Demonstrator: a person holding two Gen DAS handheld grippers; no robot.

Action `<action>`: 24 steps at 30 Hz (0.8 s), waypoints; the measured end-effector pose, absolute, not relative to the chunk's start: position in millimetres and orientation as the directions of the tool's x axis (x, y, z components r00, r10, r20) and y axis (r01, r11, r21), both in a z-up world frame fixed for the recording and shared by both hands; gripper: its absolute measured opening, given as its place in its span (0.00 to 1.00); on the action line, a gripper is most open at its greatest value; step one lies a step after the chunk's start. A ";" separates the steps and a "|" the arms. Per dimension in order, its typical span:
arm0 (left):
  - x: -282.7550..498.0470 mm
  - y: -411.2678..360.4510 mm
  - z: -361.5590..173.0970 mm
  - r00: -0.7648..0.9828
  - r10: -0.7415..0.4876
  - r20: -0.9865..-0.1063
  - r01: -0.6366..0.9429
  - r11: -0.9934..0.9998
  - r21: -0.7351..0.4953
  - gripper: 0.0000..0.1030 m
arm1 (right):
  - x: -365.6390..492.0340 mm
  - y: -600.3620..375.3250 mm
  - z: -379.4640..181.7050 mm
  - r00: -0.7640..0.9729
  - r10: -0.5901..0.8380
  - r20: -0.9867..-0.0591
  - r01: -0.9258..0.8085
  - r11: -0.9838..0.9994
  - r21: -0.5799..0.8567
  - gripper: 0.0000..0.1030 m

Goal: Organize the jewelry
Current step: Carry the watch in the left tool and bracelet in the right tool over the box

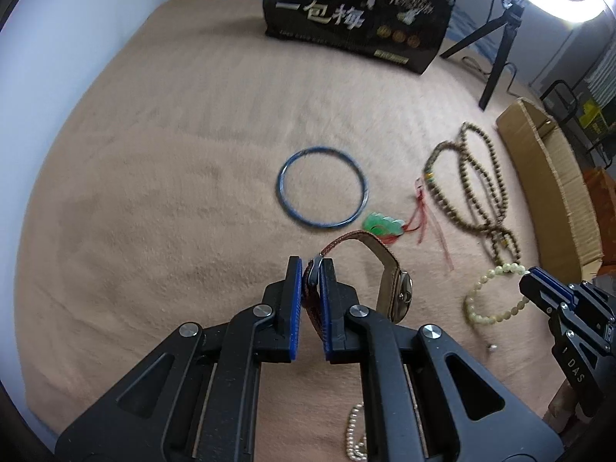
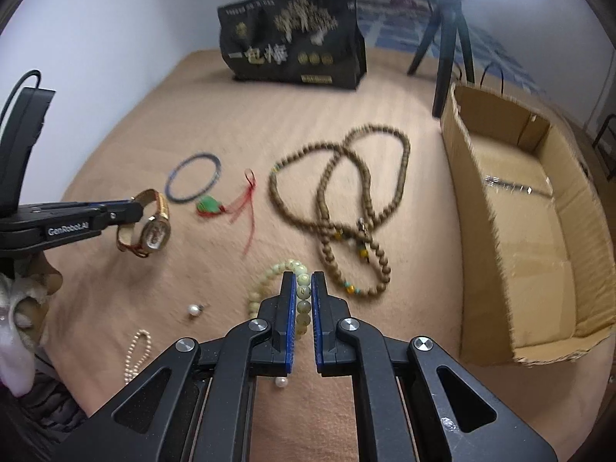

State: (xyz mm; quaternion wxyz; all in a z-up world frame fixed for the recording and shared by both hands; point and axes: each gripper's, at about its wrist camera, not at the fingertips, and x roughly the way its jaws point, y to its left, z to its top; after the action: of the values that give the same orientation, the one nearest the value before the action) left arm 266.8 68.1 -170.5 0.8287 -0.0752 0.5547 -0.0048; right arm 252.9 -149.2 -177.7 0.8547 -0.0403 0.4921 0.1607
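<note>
My left gripper (image 1: 311, 265) is shut on the brown strap of a wristwatch (image 1: 398, 292) and holds it above the tan blanket; the watch (image 2: 154, 231) hangs from that gripper (image 2: 134, 206) in the right wrist view. My right gripper (image 2: 303, 275) is shut on a pale bead bracelet (image 2: 269, 283), also seen in the left wrist view (image 1: 489, 292). A blue bangle (image 1: 322, 191), a green pendant with red cord (image 1: 383, 227) and a long brown bead necklace (image 1: 473, 188) lie on the blanket.
An open cardboard box (image 2: 535, 231) holding a silver chain (image 2: 508, 184) stands at the right. A black printed bag (image 2: 292, 38) and a tripod (image 2: 446, 38) stand at the back. Loose pearls (image 2: 194, 310) and a small pearl strand (image 2: 136, 354) lie near me.
</note>
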 end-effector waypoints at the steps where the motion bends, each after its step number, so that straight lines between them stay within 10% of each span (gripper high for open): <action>1: 266.6 67.2 -168.0 0.391 -0.095 -0.915 -0.073 0.988 -0.134 0.07 | 252.0 -148.4 -171.1 0.480 0.242 -0.843 -0.320 0.943 0.089 0.06; 24: 277.7 -41.7 -103.7 0.486 -0.297 -0.822 0.106 0.954 -0.282 0.07 | 245.0 -254.5 -92.2 0.682 0.162 -0.713 -0.129 0.987 0.100 0.06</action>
State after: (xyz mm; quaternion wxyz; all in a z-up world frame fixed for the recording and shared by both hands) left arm 277.7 -41.7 -103.7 0.8565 -0.0968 0.4933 -0.1174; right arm 245.0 -254.5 -92.2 0.9169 0.0207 0.3905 0.0793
